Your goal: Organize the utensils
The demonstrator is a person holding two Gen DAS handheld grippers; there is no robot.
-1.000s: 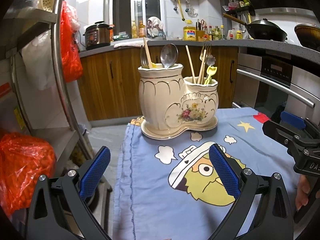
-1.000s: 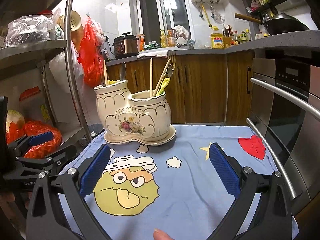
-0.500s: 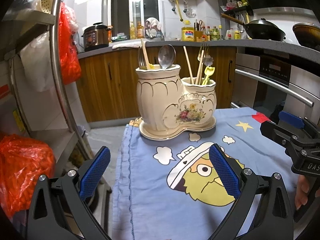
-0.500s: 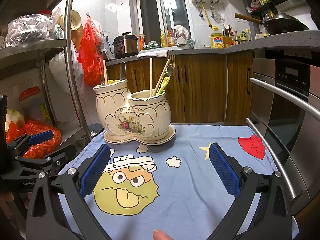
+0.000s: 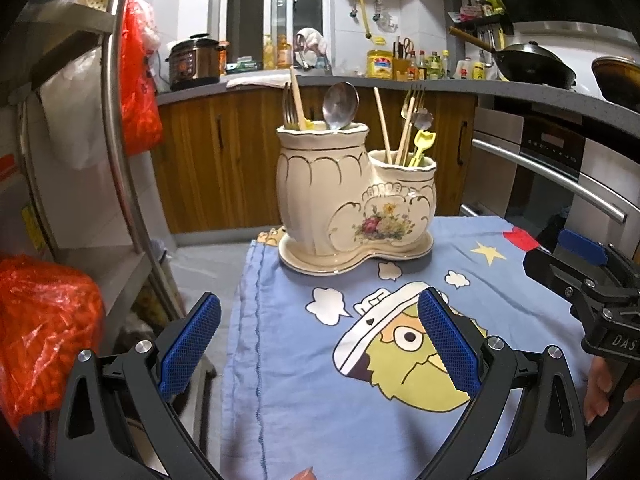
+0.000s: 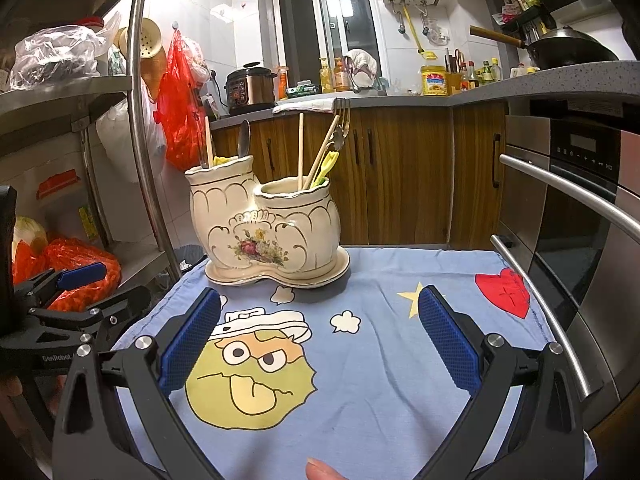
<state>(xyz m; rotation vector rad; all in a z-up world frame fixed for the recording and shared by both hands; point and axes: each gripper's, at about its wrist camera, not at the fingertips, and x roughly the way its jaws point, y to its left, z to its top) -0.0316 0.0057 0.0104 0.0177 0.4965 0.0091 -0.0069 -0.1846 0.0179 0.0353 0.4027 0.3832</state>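
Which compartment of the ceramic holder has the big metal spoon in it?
The taller compartment, at the table's left edge. The big metal spoon stands bowl-up there; the shorter compartment holds a fork and a yellow utensil.

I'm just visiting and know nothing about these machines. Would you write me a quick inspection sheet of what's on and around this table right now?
Surface: blue cartoon cloth covers the table.
Job's things: cream holder with two cups on its saucer; tall cup holds a spoon, short cup a fork and yellow scoop.
Clutter: nothing seen on the cloth.
Grippers: left gripper and right gripper hover low over the cloth, jaws wide apart, empty.
Cables: nothing seen.
Surroundings: metal shelf, red bags, oven, wok.
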